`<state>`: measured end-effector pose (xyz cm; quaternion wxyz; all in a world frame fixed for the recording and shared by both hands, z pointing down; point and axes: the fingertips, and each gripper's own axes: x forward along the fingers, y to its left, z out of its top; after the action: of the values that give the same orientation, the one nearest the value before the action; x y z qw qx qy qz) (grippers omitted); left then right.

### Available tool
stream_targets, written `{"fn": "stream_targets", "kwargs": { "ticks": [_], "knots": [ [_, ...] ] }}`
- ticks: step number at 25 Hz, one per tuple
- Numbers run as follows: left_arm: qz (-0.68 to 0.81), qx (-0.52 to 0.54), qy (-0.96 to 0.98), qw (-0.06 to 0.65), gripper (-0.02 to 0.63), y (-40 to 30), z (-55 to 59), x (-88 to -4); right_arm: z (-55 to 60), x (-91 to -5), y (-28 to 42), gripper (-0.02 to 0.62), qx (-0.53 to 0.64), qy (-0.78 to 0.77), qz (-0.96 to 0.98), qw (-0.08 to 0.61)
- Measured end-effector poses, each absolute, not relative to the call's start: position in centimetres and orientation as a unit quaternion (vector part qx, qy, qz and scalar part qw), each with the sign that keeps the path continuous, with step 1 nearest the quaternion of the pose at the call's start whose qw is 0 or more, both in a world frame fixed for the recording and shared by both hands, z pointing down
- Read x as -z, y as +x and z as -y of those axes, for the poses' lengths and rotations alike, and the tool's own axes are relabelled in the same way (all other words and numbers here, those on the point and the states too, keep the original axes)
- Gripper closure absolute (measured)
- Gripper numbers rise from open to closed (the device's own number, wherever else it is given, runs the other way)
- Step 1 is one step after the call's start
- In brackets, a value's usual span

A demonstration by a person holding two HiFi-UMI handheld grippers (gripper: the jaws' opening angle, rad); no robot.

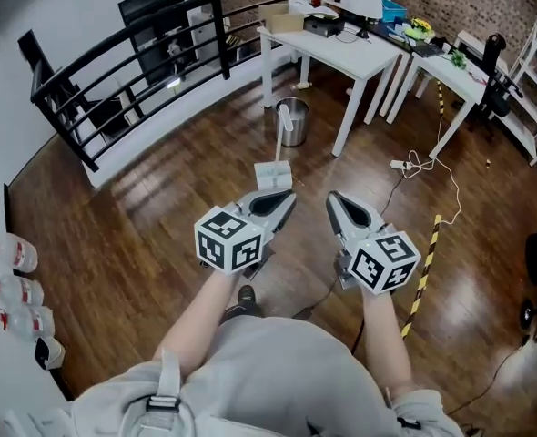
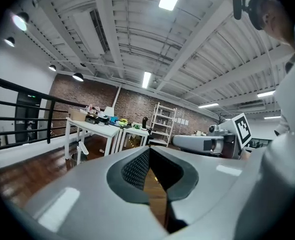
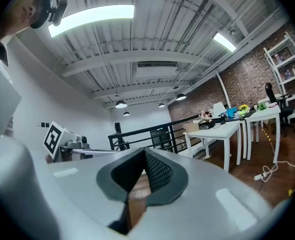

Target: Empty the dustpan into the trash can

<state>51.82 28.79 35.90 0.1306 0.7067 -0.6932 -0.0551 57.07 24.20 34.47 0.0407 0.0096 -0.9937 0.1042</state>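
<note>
The trash can (image 1: 292, 121) is a bare metal cylinder with an open top. It stands on the wooden floor (image 1: 141, 208) just beside the front leg of the nearer white table (image 1: 341, 48). From where the person stands I cannot make out anything inside it.

The dustpan (image 1: 273, 174) sits on the floor just on the near side of the can, close to it, and neither gripper touches it. It is the long-handled kind, with a pale, boxy pan at the bottom. Its handle (image 1: 278, 135) stands upright, so the long axis runs up from the floor and the top of the handle crosses the can in the head view. Whether the pan holds any sweepings, and which way its mouth faces, I cannot tell.

On the table there is a cardboard box (image 1: 285, 22) at the near corner and a blue tub (image 1: 394, 9) further along. The contents of both are hidden among the clutter.

The person holds both tools out level, side by side and apart, aimed toward the dustpan. The left gripper (image 1: 287, 198) has its jaws drawn together at the tips with nothing between them — only floor shows through the slot behind the pads. The right gripper (image 1: 334, 197) is closed the same way and is likewise empty.
</note>
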Motion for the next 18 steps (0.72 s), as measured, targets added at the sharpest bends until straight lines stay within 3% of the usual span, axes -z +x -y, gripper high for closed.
{"fn": "stream_targets", "kwargs": {
  "ticks": [18],
  "knots": [
    [0.699,0.067,0.692,0.170,0.601,32.0,-32.7,-40.2,-26.6,-37.3,38.4,0.595,-0.098,0.028,0.991,0.092]
  ]
}}
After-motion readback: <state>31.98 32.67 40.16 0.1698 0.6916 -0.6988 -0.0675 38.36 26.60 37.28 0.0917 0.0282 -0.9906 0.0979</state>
